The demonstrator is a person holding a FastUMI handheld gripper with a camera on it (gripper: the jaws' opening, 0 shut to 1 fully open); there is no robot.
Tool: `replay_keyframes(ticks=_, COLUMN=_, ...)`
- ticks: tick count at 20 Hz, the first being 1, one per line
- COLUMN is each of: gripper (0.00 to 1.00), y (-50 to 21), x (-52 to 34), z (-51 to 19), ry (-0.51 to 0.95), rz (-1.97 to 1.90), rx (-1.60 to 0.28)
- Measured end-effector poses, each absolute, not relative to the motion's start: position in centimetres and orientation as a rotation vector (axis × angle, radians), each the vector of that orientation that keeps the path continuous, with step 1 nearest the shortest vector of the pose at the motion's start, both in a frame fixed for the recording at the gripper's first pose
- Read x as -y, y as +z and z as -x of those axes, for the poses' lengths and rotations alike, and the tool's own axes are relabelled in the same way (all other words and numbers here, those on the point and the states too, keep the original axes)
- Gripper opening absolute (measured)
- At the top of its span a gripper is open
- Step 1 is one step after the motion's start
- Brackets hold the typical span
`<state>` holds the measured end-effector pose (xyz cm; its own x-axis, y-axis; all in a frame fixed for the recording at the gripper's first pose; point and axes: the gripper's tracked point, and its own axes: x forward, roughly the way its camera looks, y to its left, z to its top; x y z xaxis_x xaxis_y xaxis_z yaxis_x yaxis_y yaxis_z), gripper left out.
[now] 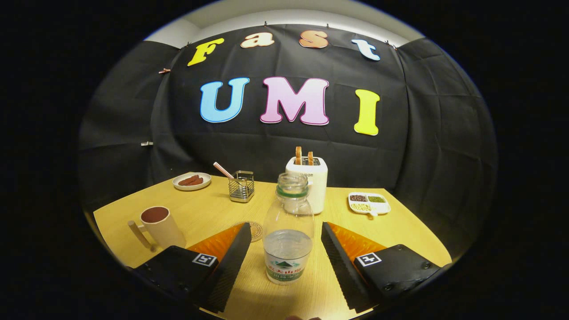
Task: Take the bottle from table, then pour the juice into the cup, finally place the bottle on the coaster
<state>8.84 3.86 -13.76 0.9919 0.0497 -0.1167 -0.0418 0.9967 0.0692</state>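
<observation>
Your gripper stands wide open, and the clear plastic bottle sits upright on the light wooden table right between its two fingers, with a gap on each side, so neither finger touches it. The bottle has no cap, wears a green ring at its neck and a label low on its body, and holds a clear liquid up to about the middle.

Take the bottle as your landmark. Just to its left, partly hidden behind your left finger, lies the round brown coaster, flat on the table. Farther left of the bottle stands the cream mug with a wooden handle, its inside dark. Directly behind the bottle is a white toaster with two slices of toast standing in its slots. Behind and left of the bottle are a small wire mesh holder and a white plate of sausages. To the bottle's right and behind it rests a white divided dish of grains.
</observation>
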Motion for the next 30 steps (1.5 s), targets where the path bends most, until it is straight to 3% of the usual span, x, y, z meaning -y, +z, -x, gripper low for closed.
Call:
replay_keyframes(ticks=15, gripper=0.97, y=-17.6, x=-4.0, z=-10.7, ry=0.034, rz=-0.116, rx=-0.178)
replay_keyframes(ticks=19, gripper=0.81, y=-17.9, x=-3.9, z=-10.9, ry=0.032, rz=-0.134, rx=-0.186)
replay_keyframes(ticks=30, gripper=0.71, y=-17.0, x=-4.3, z=-10.4, ry=0.083, rz=-0.082, rx=-0.201)
